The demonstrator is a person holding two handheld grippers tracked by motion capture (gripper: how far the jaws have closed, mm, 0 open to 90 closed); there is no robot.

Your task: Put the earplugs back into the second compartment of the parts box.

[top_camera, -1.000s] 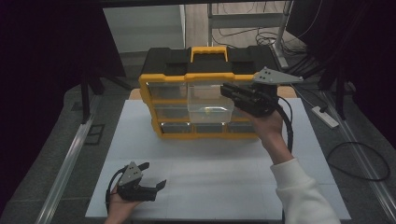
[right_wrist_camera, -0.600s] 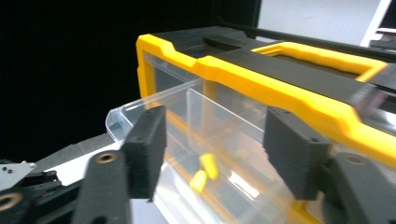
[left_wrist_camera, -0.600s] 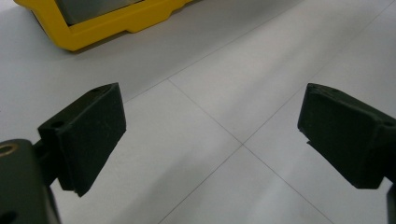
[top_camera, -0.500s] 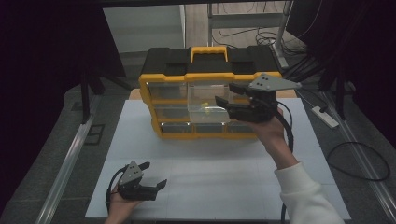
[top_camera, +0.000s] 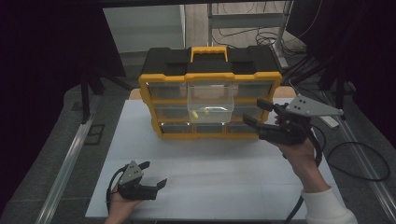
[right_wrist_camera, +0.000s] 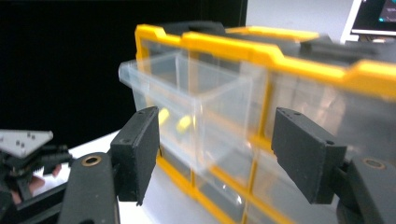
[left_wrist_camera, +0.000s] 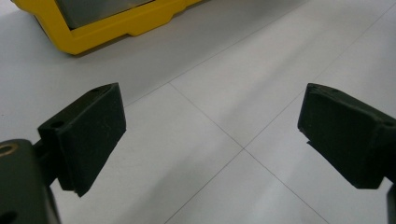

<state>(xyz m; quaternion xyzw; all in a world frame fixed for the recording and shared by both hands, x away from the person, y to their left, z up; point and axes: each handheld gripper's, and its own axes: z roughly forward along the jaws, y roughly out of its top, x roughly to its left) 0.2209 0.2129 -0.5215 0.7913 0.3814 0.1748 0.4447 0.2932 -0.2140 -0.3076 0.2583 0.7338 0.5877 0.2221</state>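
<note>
Drawer (top_camera: pixel 210 103) pulled out of organizer (top_camera: pixel 161 84); right gripper (top_camera: pixel 259 113) just right, jaws just opened, empty; left gripper (top_camera: pixel 154 174) near, spread.

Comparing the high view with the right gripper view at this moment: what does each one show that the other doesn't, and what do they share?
High view alone: the black carry handle on top of the organiser, the whole white table, and the right tool, open, to the right of the pulled-out drawer.

Right gripper view alone: a lit monitor corner behind the organiser.

Both: the yellow-framed organiser, its clear drawer pulled out with small yellow pieces inside, and the left tool near the table's front edge.
</note>
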